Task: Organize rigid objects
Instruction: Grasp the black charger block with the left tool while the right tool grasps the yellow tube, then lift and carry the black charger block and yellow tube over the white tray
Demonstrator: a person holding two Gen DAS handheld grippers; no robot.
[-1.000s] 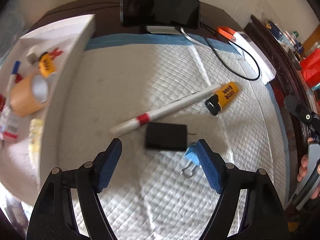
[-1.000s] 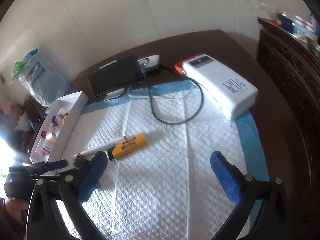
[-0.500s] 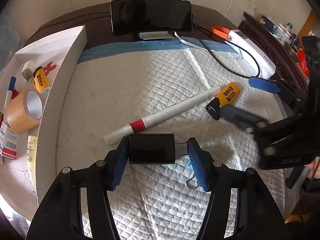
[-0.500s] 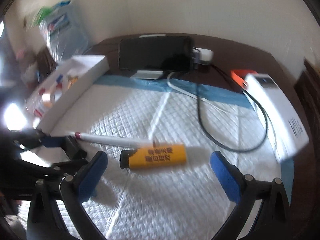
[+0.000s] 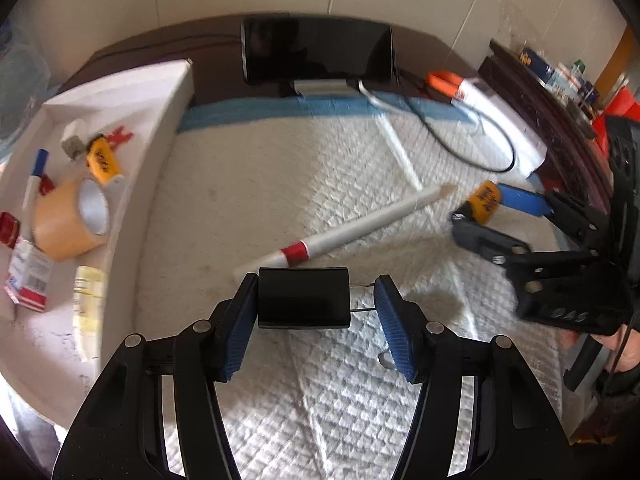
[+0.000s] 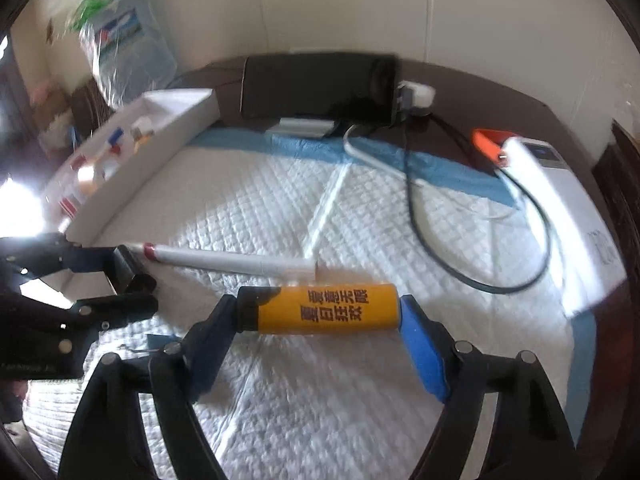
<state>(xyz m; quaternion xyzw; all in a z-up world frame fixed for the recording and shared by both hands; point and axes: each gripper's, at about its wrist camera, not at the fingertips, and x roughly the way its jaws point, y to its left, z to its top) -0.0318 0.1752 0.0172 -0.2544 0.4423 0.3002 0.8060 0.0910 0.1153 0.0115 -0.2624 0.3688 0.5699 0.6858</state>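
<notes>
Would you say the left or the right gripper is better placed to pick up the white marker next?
Neither is free, but the left gripper sits nearer: the white marker lies just beyond its black clip; the right gripper holds the yellow lighter.

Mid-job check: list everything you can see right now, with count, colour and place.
black clip: 1, black, between the left gripper's fingers
yellow lighter: 1, yellow with a black end, between the right gripper's fingers
marker: 1, white with a red band, lying on the pad
pad: 1, white quilted, blue edge
tray: 1, white, left of the pad
tape roll: 1, brown, in the tray
second lighter: 1, yellow, in the tray
pen: 1, blue-capped, in the tray
phone: 1, black, on a stand behind the pad
power bank: 1, white, at the pad's right edge
cable: 1, black, beside the power bank
left gripper: blue fingers, just been closing, shut on the black clip
right gripper: blue fingers, just been closing, shut on the yellow lighter
</notes>
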